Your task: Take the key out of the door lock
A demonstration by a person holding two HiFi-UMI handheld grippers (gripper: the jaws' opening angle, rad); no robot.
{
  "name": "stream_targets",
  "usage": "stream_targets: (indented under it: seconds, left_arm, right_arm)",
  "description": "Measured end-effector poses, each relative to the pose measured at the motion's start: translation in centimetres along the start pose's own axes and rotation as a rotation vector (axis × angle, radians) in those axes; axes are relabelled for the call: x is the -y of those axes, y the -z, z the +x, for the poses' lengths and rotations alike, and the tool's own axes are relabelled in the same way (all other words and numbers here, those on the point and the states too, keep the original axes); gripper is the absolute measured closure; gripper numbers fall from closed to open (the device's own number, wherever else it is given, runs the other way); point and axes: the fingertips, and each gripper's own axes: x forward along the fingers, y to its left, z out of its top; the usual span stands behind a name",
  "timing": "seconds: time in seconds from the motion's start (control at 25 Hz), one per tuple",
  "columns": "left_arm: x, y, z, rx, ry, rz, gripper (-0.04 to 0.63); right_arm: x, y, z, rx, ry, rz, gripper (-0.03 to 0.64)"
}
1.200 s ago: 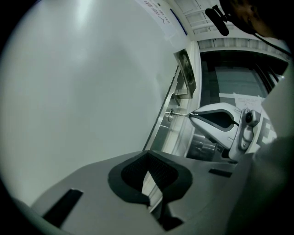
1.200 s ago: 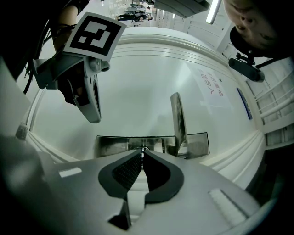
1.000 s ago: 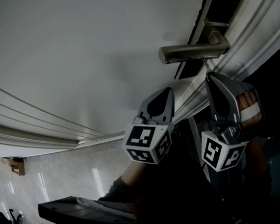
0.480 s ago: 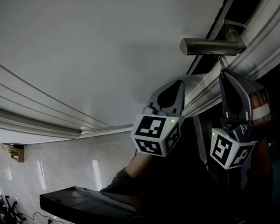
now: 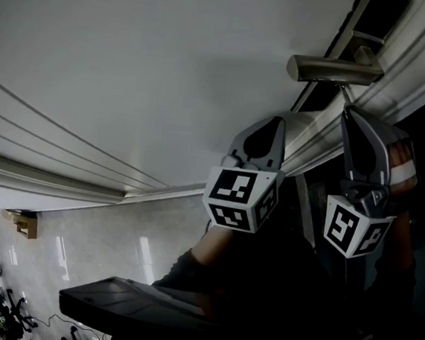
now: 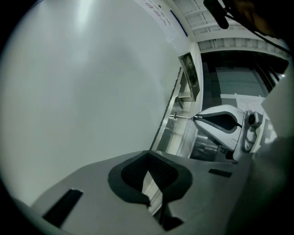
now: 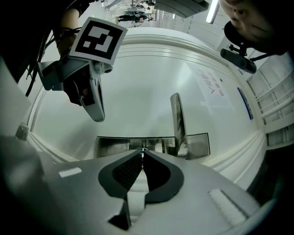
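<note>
Left gripper [image 5: 275, 127] beside white door [image 5: 133, 61], fingers together on nothing, right gripper [image 5: 348, 115] just under door handle [image 5: 331, 68], fingers pinched narrow on key [image 6: 183, 117], key's other end at door lock [image 6: 174, 116].

Dim light, strong fisheye distortion.

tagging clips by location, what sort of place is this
Likely an indoor doorway: a white panelled door with a brushed-metal lever handle, and a glossy pale floor below it.
</note>
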Motion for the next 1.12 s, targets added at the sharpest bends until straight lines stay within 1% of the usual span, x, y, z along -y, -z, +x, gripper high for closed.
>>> stream_targets:
  seconds: [0.28,0.48,0.56,0.64,0.72,0.76,0.8,0.92,0.96,1.04,1.12]
  left_arm:
    - [-0.5,0.1,-0.1,-0.011,-0.012,-0.005,0.595]
    - [-0.2,0.8,0.0,-0.024,0.004,-0.005,0.595]
    - [-0.2,1.0,-0.1,-0.028,0.002,-0.005,0.595]
    - [-0.2,1.2,-0.3,-0.039,-0.006,-0.008,0.595]
    - [-0.3,1.5,-0.5,-0.052,-0.014,-0.009,0.595]
    - [-0.4,1.7,-0.6,-0.057,-0.017,-0.009,0.595]
    - [-0.5,2.0,-0.7,-0.06,-0.019,-0.007,0.595]
    - [-0.7,2.7,-1.0,-0.074,-0.026,-0.012,0.595]
    - [-0.8,2.9,-1.1,-0.08,-0.029,-0.012,0.595]
    - [-1.0,3.6,-1.3,-0.096,-0.029,0.0,0.595]
    - [-1.1,4.3,-1.6,-0.112,-0.022,0.014,0.595]
  right_arm:
    - [-0.4,-0.2,-0.6,0.007,-0.013,0.016,0.604]
    - [-0.7,0.0,-1.3,0.004,-0.015,0.034,0.604]
    - [-0.9,-0.1,-1.7,0.007,-0.017,0.054,0.604]
    - [-1.3,-0.1,-2.1,0.008,-0.022,0.102,0.604]
    - [-2.2,0.1,-2.4,0.001,-0.029,0.187,0.604]
    - [-2.8,0.3,-2.5,-0.007,-0.034,0.246,0.604]
    - [-3.4,0.6,-2.6,-0.019,-0.04,0.319,0.604]
    - [-4.9,1.2,-2.7,-0.045,-0.062,0.6,0.604]
    - [-5.3,1.5,-2.8,-0.053,-0.065,0.679,0.604]
    - [-6.0,1.8,-3.0,-0.06,-0.077,0.798,0.604]
    - [-6.8,1.8,-3.2,-0.049,-0.113,0.887,0.604]
